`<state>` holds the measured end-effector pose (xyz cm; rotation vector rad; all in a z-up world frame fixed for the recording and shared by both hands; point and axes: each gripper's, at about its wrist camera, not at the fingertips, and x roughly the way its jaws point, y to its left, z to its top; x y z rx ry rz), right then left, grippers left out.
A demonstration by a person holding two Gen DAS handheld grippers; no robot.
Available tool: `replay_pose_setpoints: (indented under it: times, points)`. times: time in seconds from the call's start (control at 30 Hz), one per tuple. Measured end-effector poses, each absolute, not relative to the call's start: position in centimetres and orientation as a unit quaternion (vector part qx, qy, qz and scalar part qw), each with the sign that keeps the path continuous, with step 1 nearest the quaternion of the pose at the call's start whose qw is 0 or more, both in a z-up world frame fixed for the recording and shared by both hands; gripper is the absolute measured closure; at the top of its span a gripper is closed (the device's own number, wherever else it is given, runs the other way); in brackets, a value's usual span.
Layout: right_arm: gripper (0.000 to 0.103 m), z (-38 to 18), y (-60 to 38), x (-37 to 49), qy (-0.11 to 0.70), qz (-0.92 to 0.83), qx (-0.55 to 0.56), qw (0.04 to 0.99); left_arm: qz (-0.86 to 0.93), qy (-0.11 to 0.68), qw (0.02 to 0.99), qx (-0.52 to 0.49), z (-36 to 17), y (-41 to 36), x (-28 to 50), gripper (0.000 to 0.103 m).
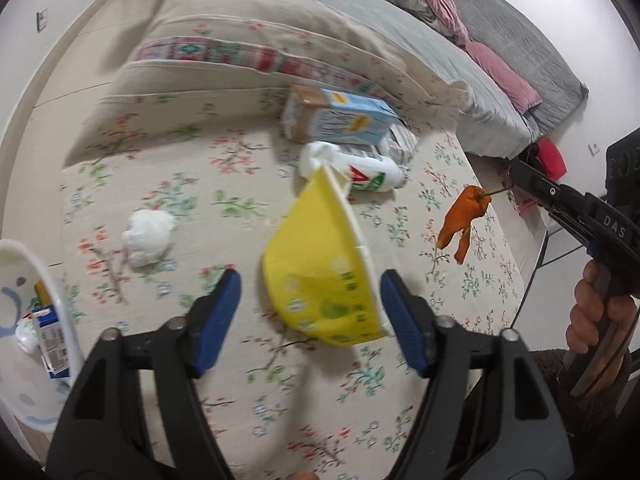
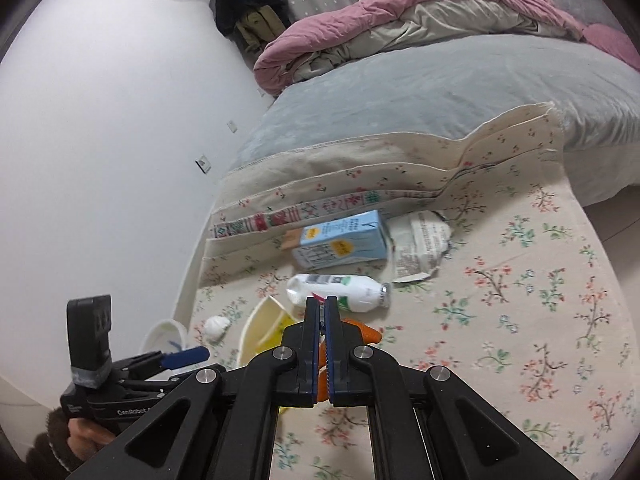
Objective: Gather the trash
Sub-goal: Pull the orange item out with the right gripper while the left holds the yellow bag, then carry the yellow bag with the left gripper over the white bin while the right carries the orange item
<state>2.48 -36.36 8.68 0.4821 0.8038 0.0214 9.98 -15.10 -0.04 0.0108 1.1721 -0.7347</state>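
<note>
A yellow paper bowl (image 1: 320, 272) lies tipped on its side on the floral cloth, between the fingers of my open left gripper (image 1: 310, 320), which do not touch it. It shows in the right wrist view (image 2: 266, 334) too. My right gripper (image 2: 322, 312) is shut on the stem of an orange peel (image 1: 462, 220), which hangs in the air; the peel shows behind its fingers (image 2: 366, 332). A white bottle (image 1: 356, 170), a blue carton (image 1: 340, 116), a crumpled paper (image 2: 420, 244) and a white tissue wad (image 1: 146, 234) lie on the cloth.
A white bin (image 1: 24, 320) with a small carton inside stands at the left edge. A bed with grey sheet (image 2: 400, 92) and pink duvet (image 2: 400, 12) lies behind the cloth. A white wall (image 2: 100, 140) is at the left.
</note>
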Motion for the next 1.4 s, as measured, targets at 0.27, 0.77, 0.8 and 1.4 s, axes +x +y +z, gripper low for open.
replay_pose_setpoints:
  times: [0.27,0.77,0.8,1.4]
  points:
    - [0.100,7.9,-36.7,1.6,0.393,0.009,0.231,0.890,-0.326,0.545,0.772,0.026,-1.0,-17.4,9.6,0.028]
    - [0.100,7.7,-35.3,1.1,0.390,0.006,0.217,0.895,-0.297,0.533,0.789,0.075,-1.2,-17.0,9.1,0.095]
    - [0.100,7.7,-35.2,1.1,0.389,0.007,0.216,0.895,-0.296,0.531,0.790,0.078,-1.1,-16.8,9.1,0.096]
    - [0.100,8.4,-30.1,2.9,0.393,0.047,0.190,0.898,-0.256,0.488,0.833,0.055,1.6,-8.3,9.4,0.098]
